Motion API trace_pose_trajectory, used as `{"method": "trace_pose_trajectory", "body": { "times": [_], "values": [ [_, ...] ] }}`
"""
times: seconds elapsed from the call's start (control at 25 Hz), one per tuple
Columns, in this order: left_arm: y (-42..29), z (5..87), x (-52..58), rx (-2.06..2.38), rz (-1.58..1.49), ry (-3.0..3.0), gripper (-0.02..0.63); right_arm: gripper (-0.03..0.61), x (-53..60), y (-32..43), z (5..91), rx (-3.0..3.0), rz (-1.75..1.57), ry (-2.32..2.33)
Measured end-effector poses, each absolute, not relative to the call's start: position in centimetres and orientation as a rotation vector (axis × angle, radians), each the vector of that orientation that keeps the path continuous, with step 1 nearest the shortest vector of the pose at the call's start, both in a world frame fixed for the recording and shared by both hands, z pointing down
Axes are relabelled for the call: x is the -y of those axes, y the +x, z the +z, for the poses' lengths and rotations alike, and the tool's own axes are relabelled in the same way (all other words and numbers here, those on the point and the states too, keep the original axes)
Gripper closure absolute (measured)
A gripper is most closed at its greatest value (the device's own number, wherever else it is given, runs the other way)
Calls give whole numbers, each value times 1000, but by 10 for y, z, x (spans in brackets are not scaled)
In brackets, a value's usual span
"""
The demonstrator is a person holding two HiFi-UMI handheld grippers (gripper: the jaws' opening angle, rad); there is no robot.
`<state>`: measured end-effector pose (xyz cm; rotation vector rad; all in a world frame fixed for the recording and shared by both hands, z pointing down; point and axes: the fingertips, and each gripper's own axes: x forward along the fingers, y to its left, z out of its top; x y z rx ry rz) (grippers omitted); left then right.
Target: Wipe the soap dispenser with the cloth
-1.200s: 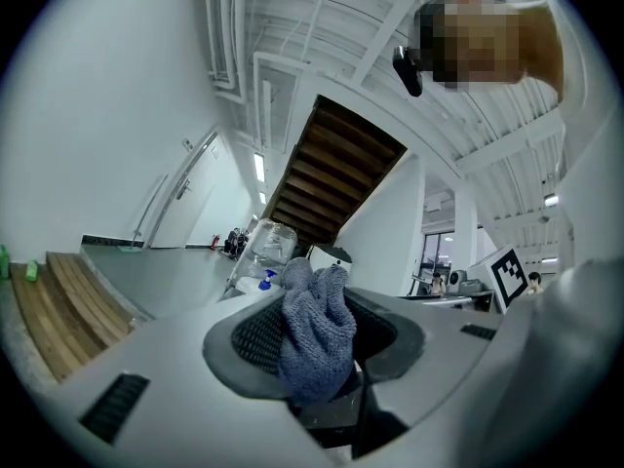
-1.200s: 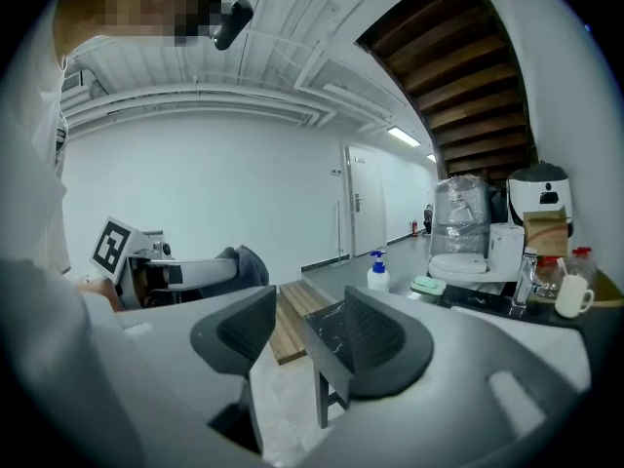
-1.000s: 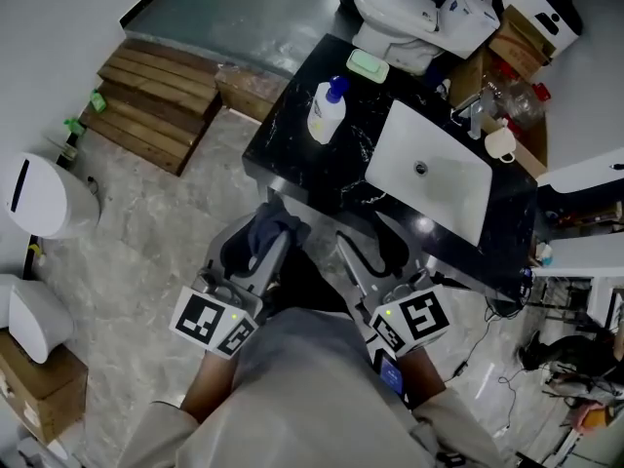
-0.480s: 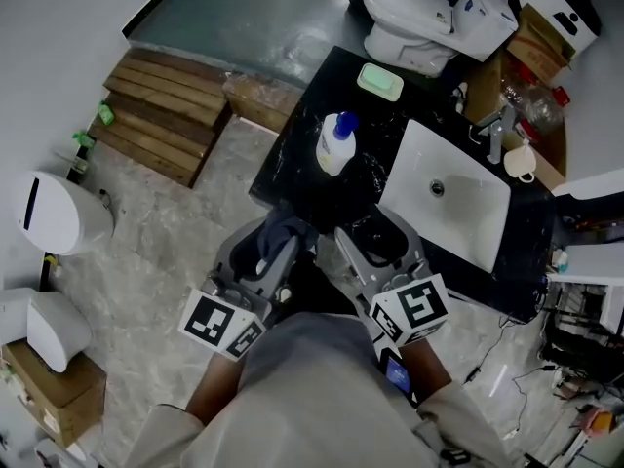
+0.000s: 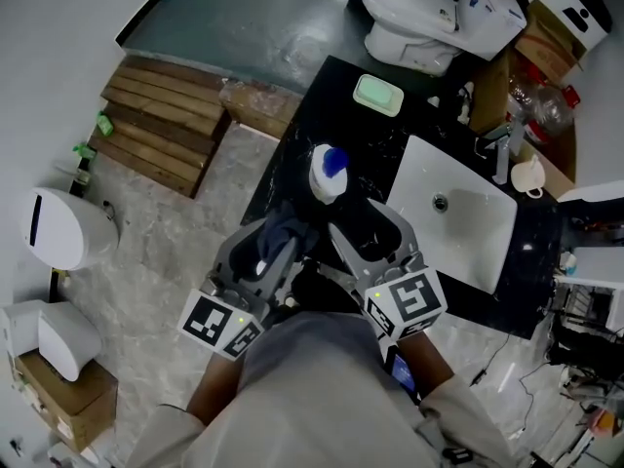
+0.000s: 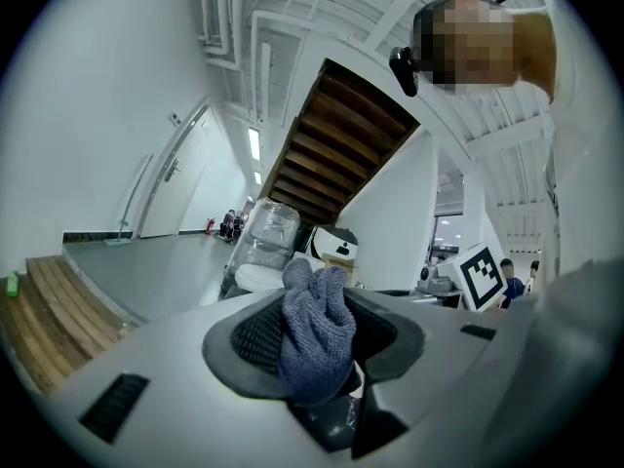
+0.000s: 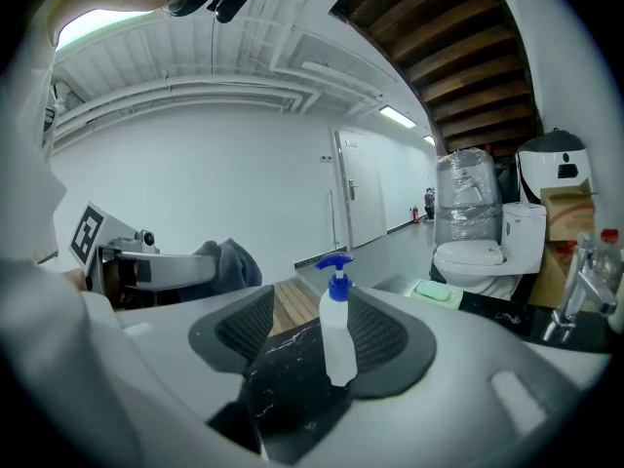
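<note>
The soap dispenser (image 5: pixel 329 172), a white bottle with a blue pump, stands upright on the black counter (image 5: pixel 292 159) near its left edge. My left gripper (image 5: pixel 278 232) is shut on a grey-blue cloth (image 5: pixel 285 228), held just short of the counter's front edge. In the left gripper view the cloth (image 6: pixel 317 331) bulges up between the jaws. My right gripper (image 5: pixel 367 226) is open beside it, over the counter's front. In the right gripper view the dispenser (image 7: pixel 337 334) stands ahead, framed by the spread jaws and apart from them.
A white sink (image 5: pixel 456 224) is set in the counter to the right, with a tap (image 5: pixel 499 154) and a mug (image 5: pixel 527 175) behind it. A green soap dish (image 5: pixel 377 95) lies at the back. A toilet (image 5: pixel 414 13), wooden steps (image 5: pixel 161 125) and boxes (image 5: pixel 546 27) surround it.
Both grippers have come closer to the counter and the dispenser. The dispenser now stands just beyond their tips. The cloth stays held in the left gripper.
</note>
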<state>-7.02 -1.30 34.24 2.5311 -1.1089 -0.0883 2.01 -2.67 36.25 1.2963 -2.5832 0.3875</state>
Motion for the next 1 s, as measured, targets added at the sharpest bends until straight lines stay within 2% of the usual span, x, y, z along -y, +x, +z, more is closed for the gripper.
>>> {"method": "trace_pose_trajectory", "body": {
  "times": [0.88, 1.0],
  "values": [
    [-56, 350, 55, 1211, 14, 2558, 465, 382, 105, -1, 391, 2580, 178, 1157],
    [-57, 353, 60, 1218, 9, 2555, 465, 436, 107, -4, 388, 2597, 153, 1146]
  ]
}}
